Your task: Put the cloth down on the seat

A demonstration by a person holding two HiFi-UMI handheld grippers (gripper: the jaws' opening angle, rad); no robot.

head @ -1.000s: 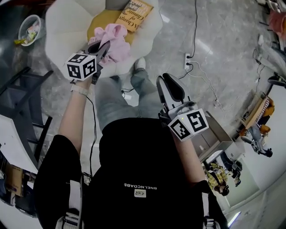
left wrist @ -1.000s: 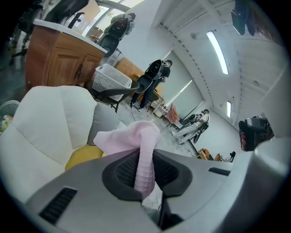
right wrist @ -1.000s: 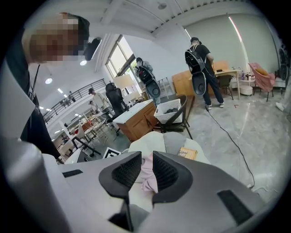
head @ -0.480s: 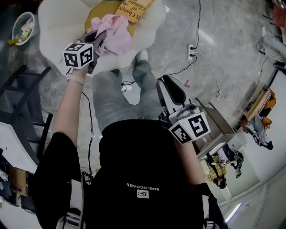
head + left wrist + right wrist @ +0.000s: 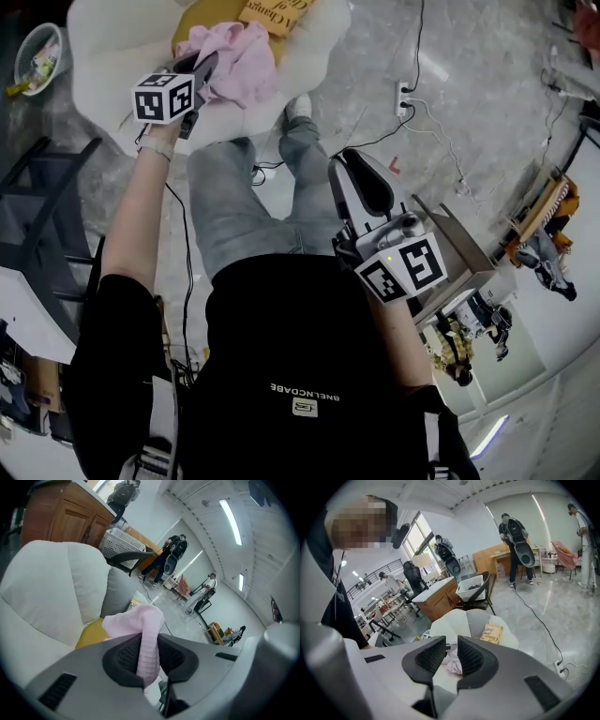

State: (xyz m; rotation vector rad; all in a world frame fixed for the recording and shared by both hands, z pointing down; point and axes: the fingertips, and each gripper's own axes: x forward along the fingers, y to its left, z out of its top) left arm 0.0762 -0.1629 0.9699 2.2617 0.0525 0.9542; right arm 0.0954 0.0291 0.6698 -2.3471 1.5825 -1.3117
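Head view is showing a white armchair (image 5: 103, 56) just beyond and beneath the left claw (image 5: 202, 64). A yellow cushion (image 5: 192, 19) is lying on its seat, and a tan book (image 5: 272, 11) is lying past the cushion, farther from the claw's tips. To the claw's left, a small round bin (image 5: 36, 58) of scraps is standing on the marble floor. The person's grey-trousered legs (image 5: 234, 187) and a white shoe (image 5: 295, 108) are standing between the two claws, and a power strip (image 5: 405, 94) with trailing cables is lying beyond the right claw (image 5: 356, 169). Nothing is blocking the way between the left claw and the seat.

Left gripper view is showing the left claw (image 5: 149, 656) nearly closed, its dark ribbed pads pinching a fold of the pink cloth (image 5: 140, 620). Right gripper view is showing the right claw (image 5: 446, 656) with a narrow gap between its pads and nothing in them, well back from the chair.

The cloth (image 5: 239, 61) is looking soft, waffle-textured and crumpled, bunching over the seat just ahead of the left claw's tips, partly covering the cushion.
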